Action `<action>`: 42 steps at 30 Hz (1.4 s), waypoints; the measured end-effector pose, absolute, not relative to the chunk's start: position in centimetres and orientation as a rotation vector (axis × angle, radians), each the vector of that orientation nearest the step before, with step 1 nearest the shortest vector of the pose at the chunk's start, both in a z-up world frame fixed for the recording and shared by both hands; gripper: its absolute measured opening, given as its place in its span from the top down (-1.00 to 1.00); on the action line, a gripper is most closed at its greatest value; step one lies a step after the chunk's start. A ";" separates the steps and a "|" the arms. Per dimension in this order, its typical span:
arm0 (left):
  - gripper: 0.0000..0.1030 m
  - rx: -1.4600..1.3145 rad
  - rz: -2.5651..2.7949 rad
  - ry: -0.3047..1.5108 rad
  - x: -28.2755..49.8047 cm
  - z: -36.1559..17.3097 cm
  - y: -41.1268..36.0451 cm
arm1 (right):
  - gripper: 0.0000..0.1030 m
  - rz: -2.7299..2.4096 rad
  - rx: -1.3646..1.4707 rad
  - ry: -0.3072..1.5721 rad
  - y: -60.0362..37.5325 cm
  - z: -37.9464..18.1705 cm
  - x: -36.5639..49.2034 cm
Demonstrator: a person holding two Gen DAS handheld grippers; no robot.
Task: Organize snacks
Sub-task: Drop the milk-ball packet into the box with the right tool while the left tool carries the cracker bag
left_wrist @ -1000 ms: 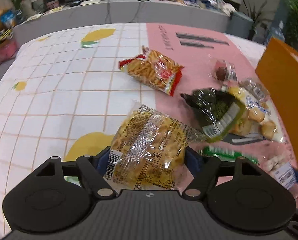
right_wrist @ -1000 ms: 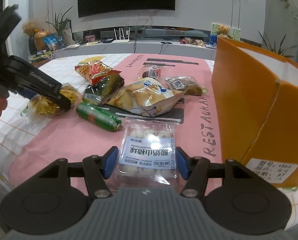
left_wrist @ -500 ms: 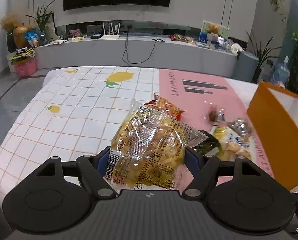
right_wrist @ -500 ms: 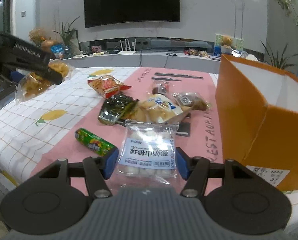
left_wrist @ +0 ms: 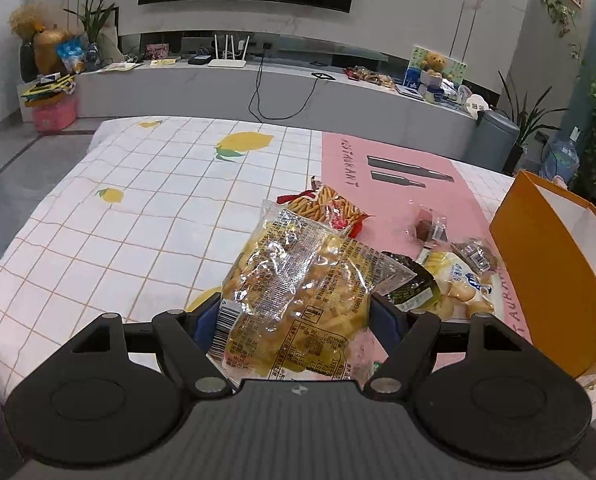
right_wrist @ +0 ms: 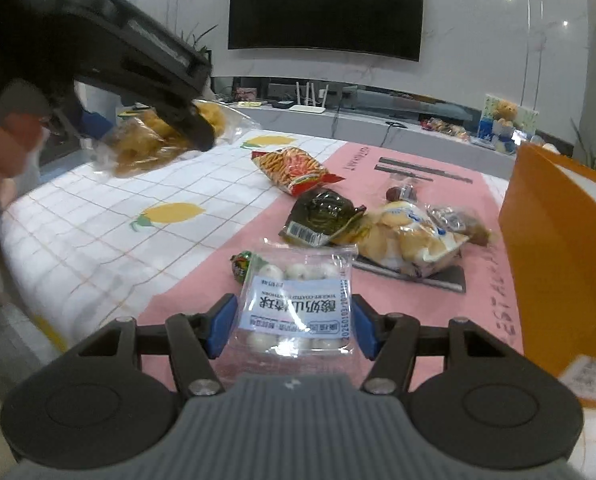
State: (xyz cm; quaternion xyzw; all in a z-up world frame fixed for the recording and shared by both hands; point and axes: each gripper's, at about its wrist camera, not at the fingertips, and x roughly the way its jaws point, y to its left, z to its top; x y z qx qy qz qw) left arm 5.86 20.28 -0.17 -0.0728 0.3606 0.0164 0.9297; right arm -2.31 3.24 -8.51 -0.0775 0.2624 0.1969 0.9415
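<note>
My left gripper (left_wrist: 298, 320) is shut on a clear bag of yellow snacks (left_wrist: 298, 296) and holds it in the air above the table; it also shows in the right wrist view (right_wrist: 154, 144). My right gripper (right_wrist: 294, 324) is shut on a clear pack of white balls with a blue label (right_wrist: 298, 304), lifted above the pink mat (right_wrist: 202, 280). An open orange box (left_wrist: 553, 264) stands at the right, also in the right wrist view (right_wrist: 557, 248).
On the mat lie a red chip bag (right_wrist: 294, 168), a dark green packet (right_wrist: 321, 216), a bag of pale biscuits (right_wrist: 405, 236), a green roll (right_wrist: 242, 266) and small brown sweets (left_wrist: 427, 228). The checked lemon tablecloth (left_wrist: 146, 216) covers the left.
Both grippers have risen from the table with their packs. The left gripper lifted the yellow bag high and now sits up at the left of the right wrist view.
</note>
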 end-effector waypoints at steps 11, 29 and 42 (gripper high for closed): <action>-0.68 -0.132 0.025 0.736 5.5 0.4 19.6 | -0.15 0.288 -0.319 0.383 4.0 -8.3 -0.1; -0.68 -0.095 -0.126 0.592 2.2 7.8 11.7 | -0.15 0.216 -0.015 0.262 -13.0 6.4 -5.1; -0.68 -0.053 -0.277 0.593 3.8 9.2 0.0 | -0.15 0.147 0.020 0.488 -23.7 3.1 -2.5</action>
